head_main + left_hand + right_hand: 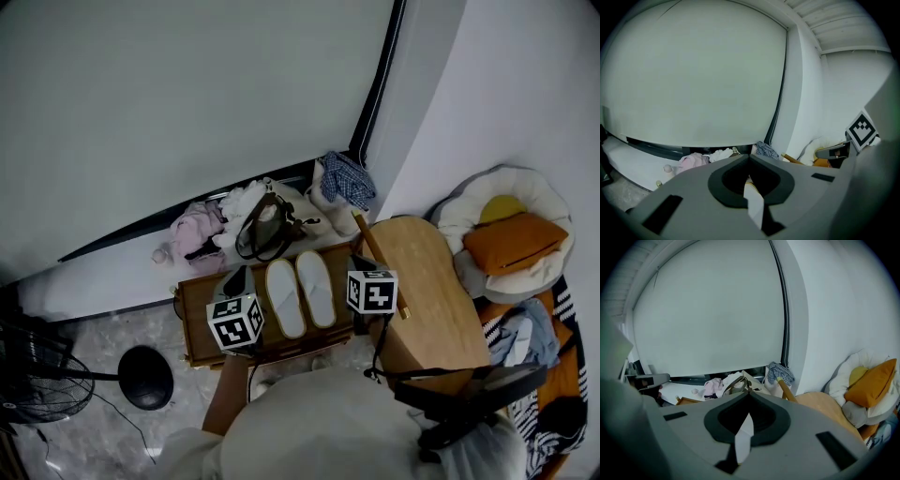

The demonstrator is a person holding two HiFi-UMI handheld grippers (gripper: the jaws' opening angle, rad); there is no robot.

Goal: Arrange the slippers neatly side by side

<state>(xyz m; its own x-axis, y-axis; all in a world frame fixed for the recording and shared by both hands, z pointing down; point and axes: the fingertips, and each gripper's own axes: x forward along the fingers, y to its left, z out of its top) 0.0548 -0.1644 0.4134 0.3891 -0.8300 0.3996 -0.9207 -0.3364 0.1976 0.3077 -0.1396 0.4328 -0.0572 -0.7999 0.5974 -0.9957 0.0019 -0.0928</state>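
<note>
Two white slippers lie side by side, toes pointing away from me, on a low wooden table [200, 305] in the head view: the left slipper [284, 298] and the right slipper [317, 288]. My left gripper [237, 282] hovers just left of the pair and my right gripper [362, 263] just right of it, neither touching a slipper. In the left gripper view the left gripper [749, 157] has its jaw tips meeting with nothing held. The right gripper [749, 393] looks the same in its own view. A white strip shows through the gap below each pair of tips.
Behind the table lie a tan bag [267, 225], pink clothes [194, 229] and a blue checked cloth [347, 178] along the window sill. A curved wooden stool [427, 281] stands at the right, then a white cushion bed with an orange pillow [514, 242]. A fan [33, 375] stands at the left.
</note>
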